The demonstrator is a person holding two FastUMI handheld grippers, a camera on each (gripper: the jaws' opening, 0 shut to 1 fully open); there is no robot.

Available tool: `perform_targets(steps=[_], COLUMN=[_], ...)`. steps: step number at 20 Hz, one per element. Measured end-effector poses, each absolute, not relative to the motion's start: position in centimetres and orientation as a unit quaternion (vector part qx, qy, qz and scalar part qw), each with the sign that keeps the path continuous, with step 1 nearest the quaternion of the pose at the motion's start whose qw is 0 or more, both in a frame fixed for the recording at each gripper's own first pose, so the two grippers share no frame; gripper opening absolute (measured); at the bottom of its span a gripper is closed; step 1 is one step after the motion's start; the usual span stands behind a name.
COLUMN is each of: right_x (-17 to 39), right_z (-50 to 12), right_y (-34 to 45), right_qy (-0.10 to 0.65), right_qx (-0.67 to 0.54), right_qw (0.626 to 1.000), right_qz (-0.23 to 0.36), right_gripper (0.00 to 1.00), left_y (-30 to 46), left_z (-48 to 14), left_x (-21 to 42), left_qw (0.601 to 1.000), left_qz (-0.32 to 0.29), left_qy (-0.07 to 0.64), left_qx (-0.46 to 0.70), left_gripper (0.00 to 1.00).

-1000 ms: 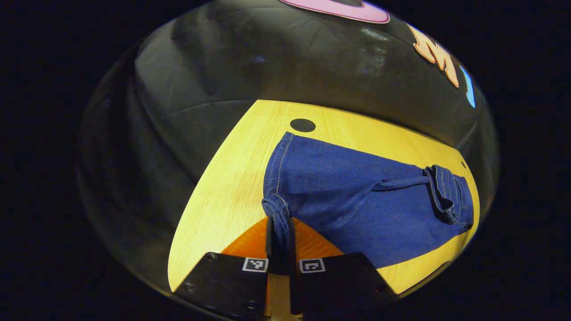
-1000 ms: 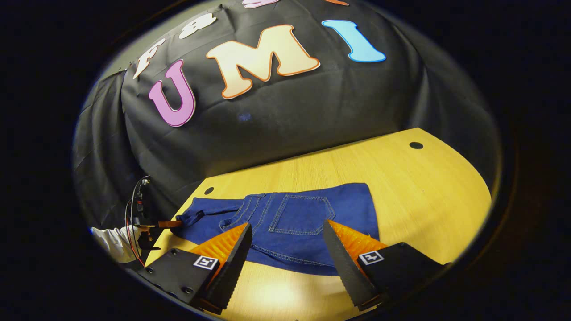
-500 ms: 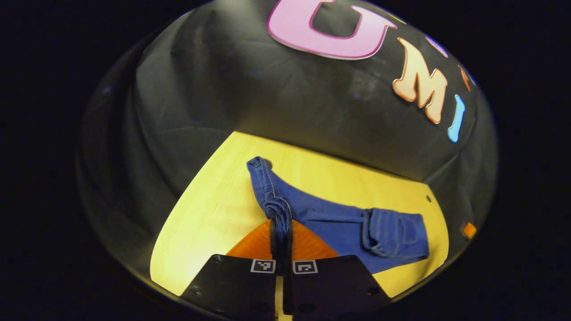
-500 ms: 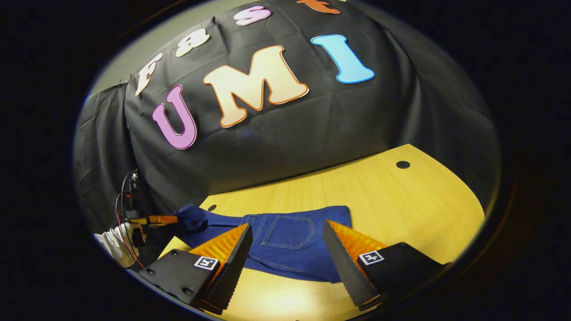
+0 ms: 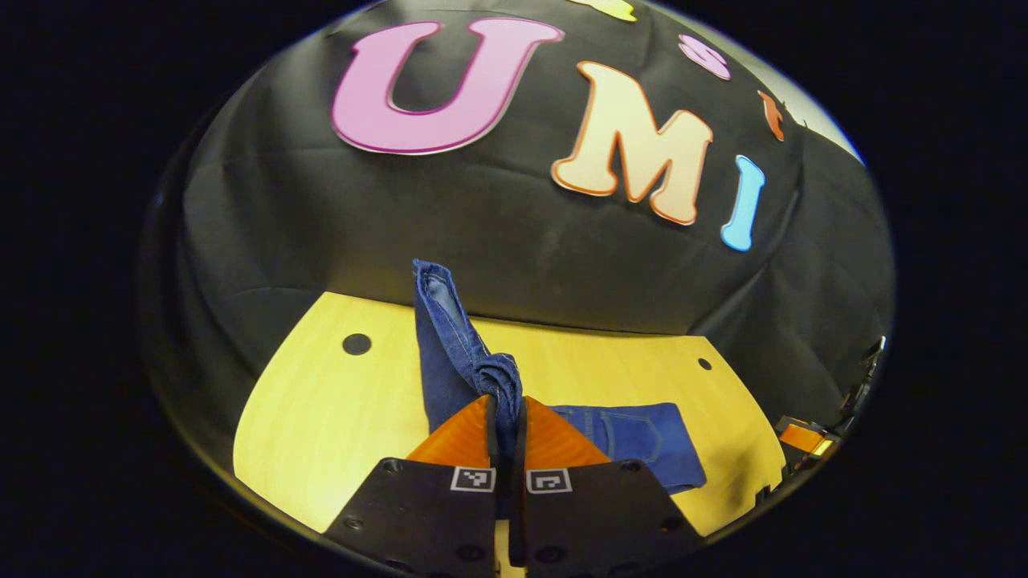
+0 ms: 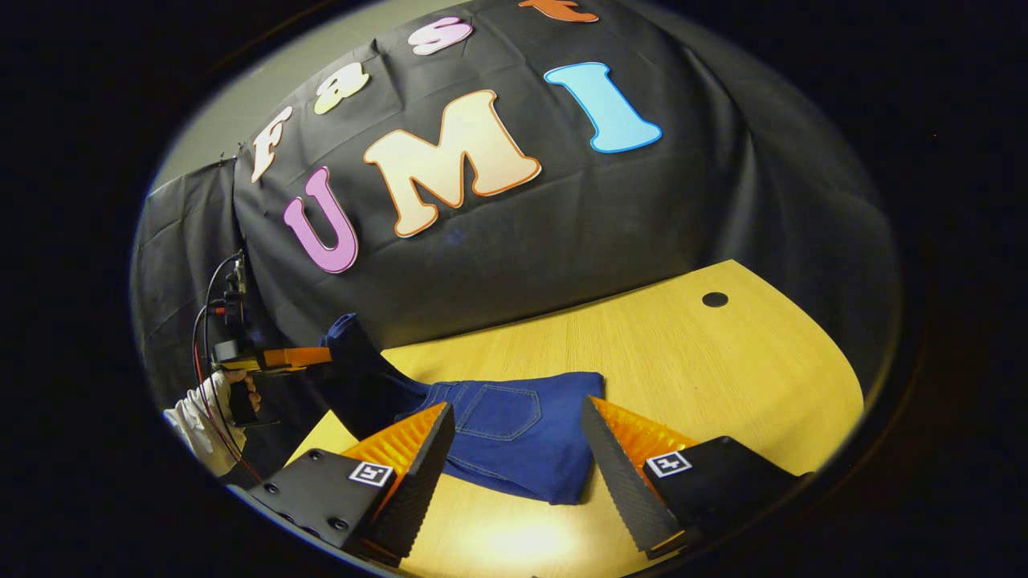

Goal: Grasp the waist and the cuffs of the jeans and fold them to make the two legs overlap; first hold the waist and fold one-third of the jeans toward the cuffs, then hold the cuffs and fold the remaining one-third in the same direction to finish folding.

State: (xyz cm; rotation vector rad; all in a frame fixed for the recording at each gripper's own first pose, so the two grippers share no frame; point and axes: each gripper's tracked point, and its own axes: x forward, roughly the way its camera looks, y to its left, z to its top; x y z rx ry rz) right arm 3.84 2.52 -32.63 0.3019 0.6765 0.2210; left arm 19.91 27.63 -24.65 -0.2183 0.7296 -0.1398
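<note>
While left tongs (image 5: 506,417) pinch jeans (image 5: 462,353), right tongs (image 6: 514,449) gape.

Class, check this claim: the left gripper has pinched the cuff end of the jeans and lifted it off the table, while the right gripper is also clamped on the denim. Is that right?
Not quite. In the right gripper view the right gripper is open, holding nothing, above the jeans. The left gripper does pinch the lifted cuff end over the table.

A recording booth: black cloth wall (image 6: 642,209) draped behind a bare wooden table (image 6: 723,361).
</note>
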Motion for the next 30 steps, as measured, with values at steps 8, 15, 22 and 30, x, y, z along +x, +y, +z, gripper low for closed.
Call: perform_targets(steps=[8,15,22,30], right_x=[3.3,3.2,3.5,4.2], right_z=[-31.7,-31.3,-30.6,-21.3], right_y=[-3.3,-6.1,-6.0,-0.5], right_qy=[0.326,0.324,0.32,0.17], right_qx=[0.147,0.139,0.133,0.056], right_qw=[0.929,0.93,0.927,0.973], right_qz=[0.099,0.106,0.143,0.149], right_gripper=[0.98,0.98,0.98,0.98], left_y=[15.5,8.0,4.2,7.9], left_z=[-25.8,-30.7,-33.9,-17.8], left_x=[20.6,19.6,17.3,13.6], left_qw=[0.918,0.907,0.903,0.976], left_qz=[-0.133,-0.141,-0.118,-0.103], left_qy=[0.357,0.383,0.391,0.191], left_qx=[-0.111,-0.104,-0.13,-0.01], left_gripper=[0.0,0.0,0.4,0.95])
